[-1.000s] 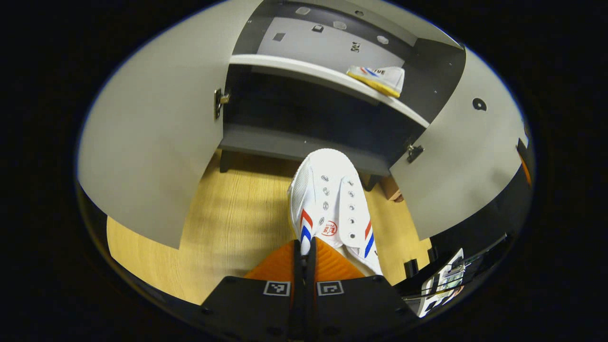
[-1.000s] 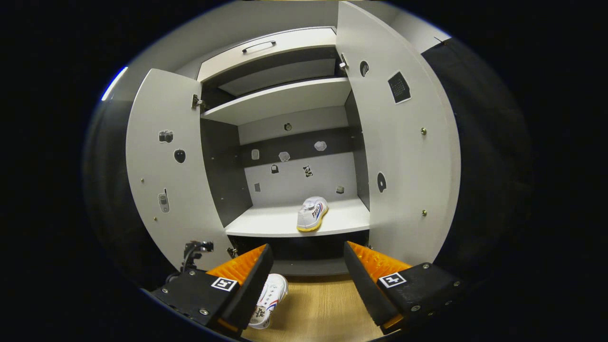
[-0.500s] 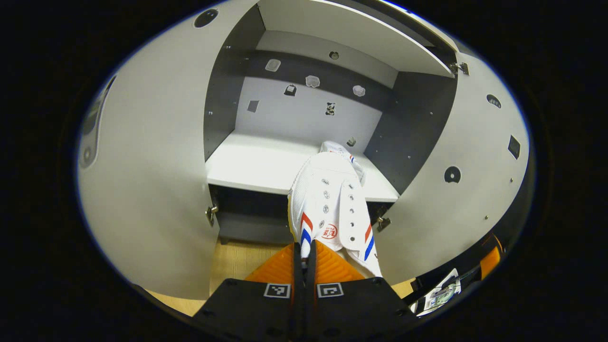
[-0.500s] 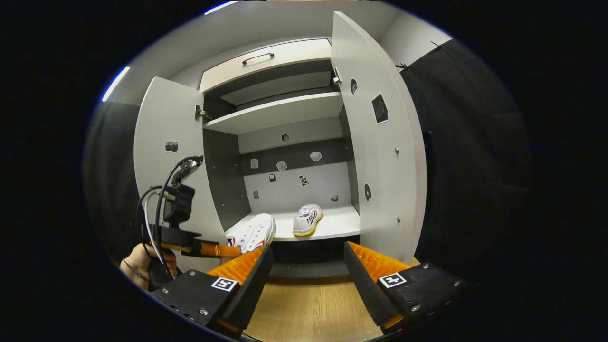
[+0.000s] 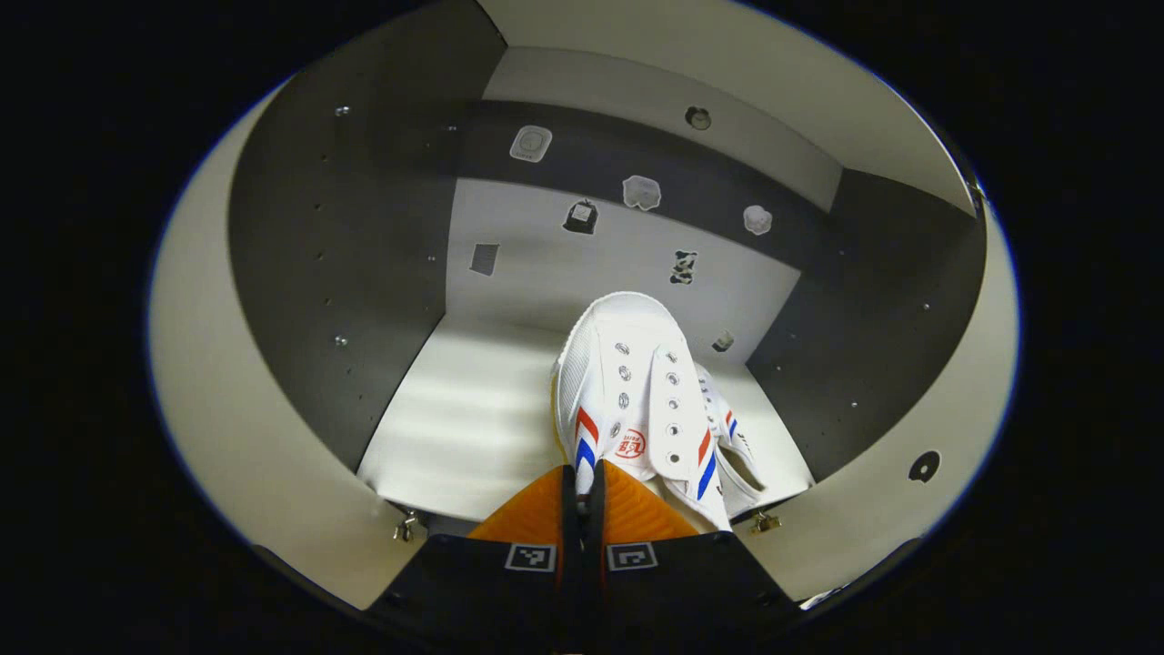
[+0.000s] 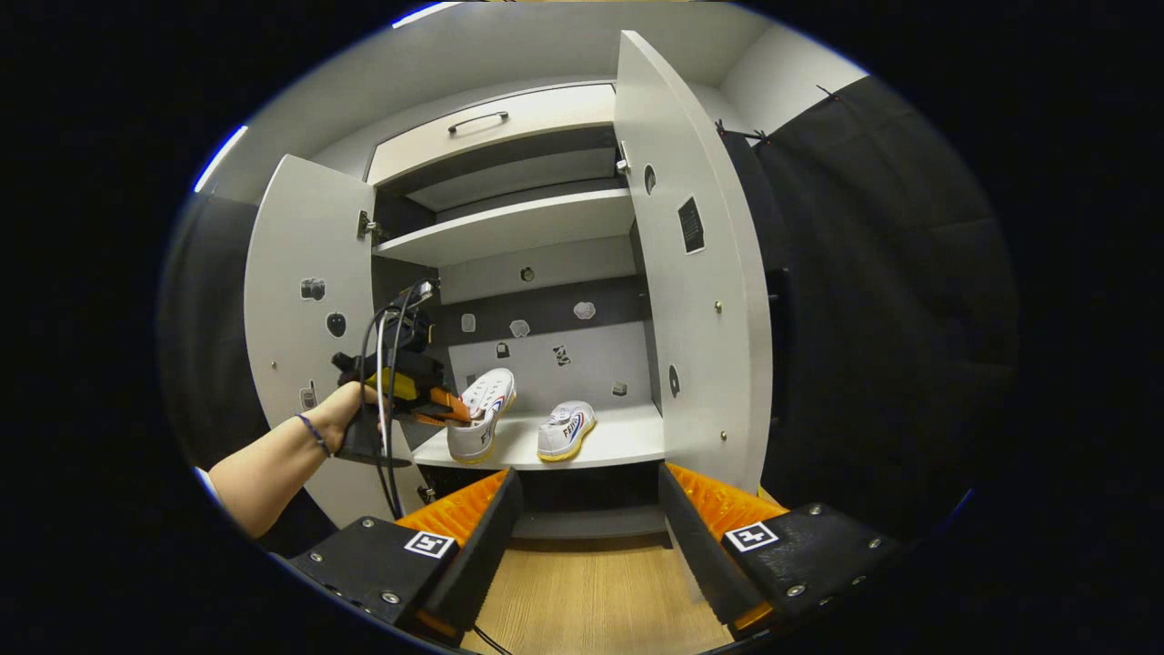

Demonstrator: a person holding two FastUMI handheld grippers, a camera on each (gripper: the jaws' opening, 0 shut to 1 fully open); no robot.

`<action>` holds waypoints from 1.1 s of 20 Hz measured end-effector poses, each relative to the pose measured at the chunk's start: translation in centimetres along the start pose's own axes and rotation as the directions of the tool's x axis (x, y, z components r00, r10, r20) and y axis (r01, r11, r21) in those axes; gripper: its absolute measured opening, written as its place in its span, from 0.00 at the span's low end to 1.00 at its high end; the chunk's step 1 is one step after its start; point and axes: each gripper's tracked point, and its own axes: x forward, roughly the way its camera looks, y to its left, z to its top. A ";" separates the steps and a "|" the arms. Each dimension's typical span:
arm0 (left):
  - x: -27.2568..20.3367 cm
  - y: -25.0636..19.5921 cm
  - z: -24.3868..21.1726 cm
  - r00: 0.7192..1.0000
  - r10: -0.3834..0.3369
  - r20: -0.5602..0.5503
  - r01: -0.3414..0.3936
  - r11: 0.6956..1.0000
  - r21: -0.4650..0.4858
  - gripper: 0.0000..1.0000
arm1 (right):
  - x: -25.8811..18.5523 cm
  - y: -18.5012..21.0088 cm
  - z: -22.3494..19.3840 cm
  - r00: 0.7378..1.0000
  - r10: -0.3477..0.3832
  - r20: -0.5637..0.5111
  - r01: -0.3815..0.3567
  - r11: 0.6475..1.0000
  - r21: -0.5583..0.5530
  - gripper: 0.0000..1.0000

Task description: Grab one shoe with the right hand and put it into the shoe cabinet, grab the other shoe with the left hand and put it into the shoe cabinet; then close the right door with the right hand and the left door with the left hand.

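Left gripper (image 5: 582,491) pinches the second shoe (image 5: 637,400) by its heel rim, hanging it over the shelf (image 5: 455,428) just left of the first shoe (image 6: 564,430). Let go too high and it could tip or knock its neighbour. The right gripper view catches both open doors; there the right gripper (image 6: 587,518) waits wide and empty.

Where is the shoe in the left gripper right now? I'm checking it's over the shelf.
In the right gripper view, the held shoe sits over the shelf's left half, left of the placed shoe, pinched in the left gripper.
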 end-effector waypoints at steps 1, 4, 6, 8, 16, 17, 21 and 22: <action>1.3 0.0 0.2 1.000 0.000 -0.021 0.000 1.000 -0.017 0.06 | 0.1 -0.3 0.0 1.000 -0.006 0.001 0.006 1.000 -0.004 0.92; 4.5 0.0 -0.1 0.998 0.004 -0.068 -0.006 1.000 -0.028 0.06 | 0.4 -0.6 0.2 1.000 -0.009 0.005 0.009 1.000 -0.007 0.92; 6.4 0.5 -0.9 0.995 0.027 -0.101 -0.032 0.998 -0.050 0.06 | 0.7 -0.5 0.6 1.000 -0.005 0.013 0.005 1.000 0.010 0.93; 7.7 1.2 -1.5 0.991 0.048 -0.126 -0.055 0.997 -0.056 0.06 | 0.8 -0.4 1.0 1.000 0.001 0.025 -0.002 1.000 0.017 0.93; 6.9 1.8 1.4 0.996 0.093 0.002 -0.093 0.994 0.063 0.81 | 0.1 -1.3 0.9 1.000 -0.001 0.026 0.001 1.000 0.000 0.92; 6.1 1.9 1.8 0.994 0.104 0.026 -0.106 0.990 0.090 0.87 | 0.0 -1.3 1.1 1.000 0.003 0.029 -0.003 1.000 -0.004 0.92; 1.3 0.6 2.7 0.982 0.097 0.160 -0.117 0.985 0.123 0.98 | -0.8 -2.1 2.4 0.999 -0.003 0.049 0.003 1.000 -0.004 0.93; -0.3 0.2 3.0 0.975 0.085 0.207 -0.111 0.987 0.120 0.98 | -1.0 -2.9 3.0 0.998 -0.018 0.062 0.019 1.000 -0.017 0.92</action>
